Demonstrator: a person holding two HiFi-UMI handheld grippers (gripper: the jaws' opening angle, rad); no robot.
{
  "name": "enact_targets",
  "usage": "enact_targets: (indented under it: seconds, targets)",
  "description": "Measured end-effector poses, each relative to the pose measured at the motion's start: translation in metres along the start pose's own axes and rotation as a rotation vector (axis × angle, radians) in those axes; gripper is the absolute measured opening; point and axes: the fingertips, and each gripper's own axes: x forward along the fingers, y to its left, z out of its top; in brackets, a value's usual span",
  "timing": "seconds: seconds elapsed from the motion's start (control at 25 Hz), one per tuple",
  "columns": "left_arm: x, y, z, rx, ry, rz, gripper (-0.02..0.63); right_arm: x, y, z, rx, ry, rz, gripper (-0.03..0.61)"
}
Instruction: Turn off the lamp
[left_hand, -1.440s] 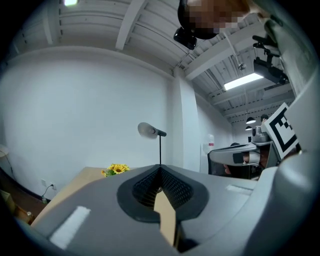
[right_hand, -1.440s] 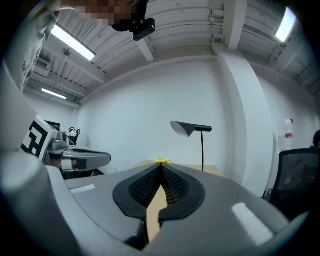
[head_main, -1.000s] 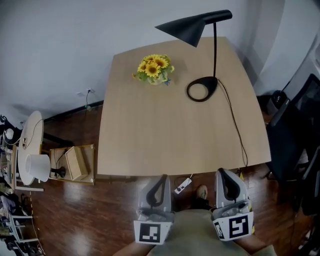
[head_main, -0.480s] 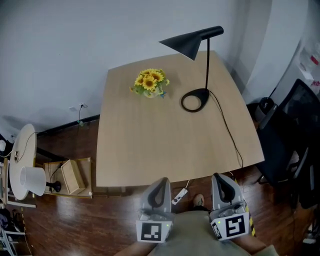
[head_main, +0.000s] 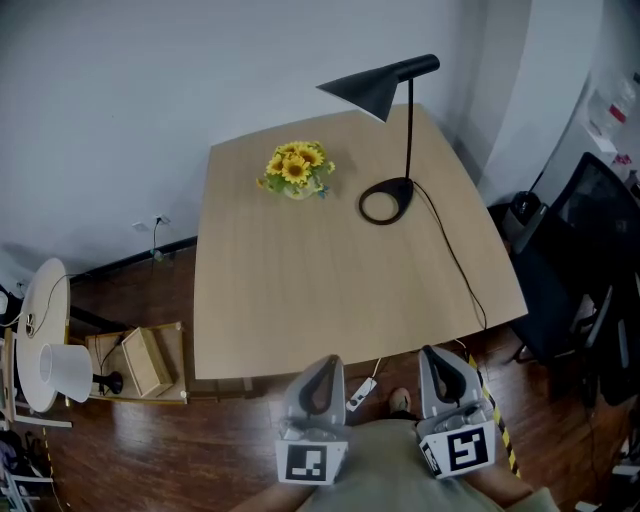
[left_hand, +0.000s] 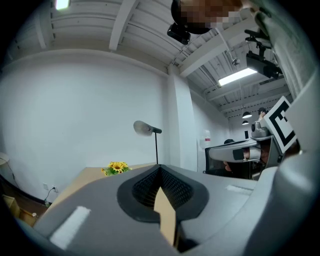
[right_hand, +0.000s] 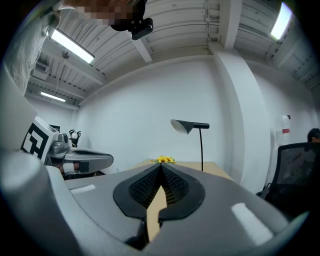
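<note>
Person is holding the left gripper (head_main: 321, 362) and right gripper (head_main: 440, 354) low against the body, each with jaws together on nothing. The black metal desk lamp with cone shade (head_main: 377, 87) is standing well ahead of both, forward-right of the right gripper, at the far corner of the light wooden table (head_main: 300, 290). No glow is showing under the shade, so this fits the lamp being already off or its switch not yet reached.

Black desk lamp (head_main: 408, 130) with slim upright stem, cone-shaped shade (head_main: 378, 86) jutting left from the top, open ring base (head_main: 386, 202) flat on far right part of pale wooden table (head_main: 300, 290), black cord (head_main: 455, 262) trailing from base to the near right edge.
</note>
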Motion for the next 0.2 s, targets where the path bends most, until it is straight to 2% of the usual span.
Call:
enact_targets:
  seconds: [0.2]
  targets:
    - [0.0025, -0.0040, 0.0011, 0.022, -0.003, -0.012, -0.011, -0.0004, -0.0021, 0.0016, -0.001, -0.007, -0.001, -0.003]
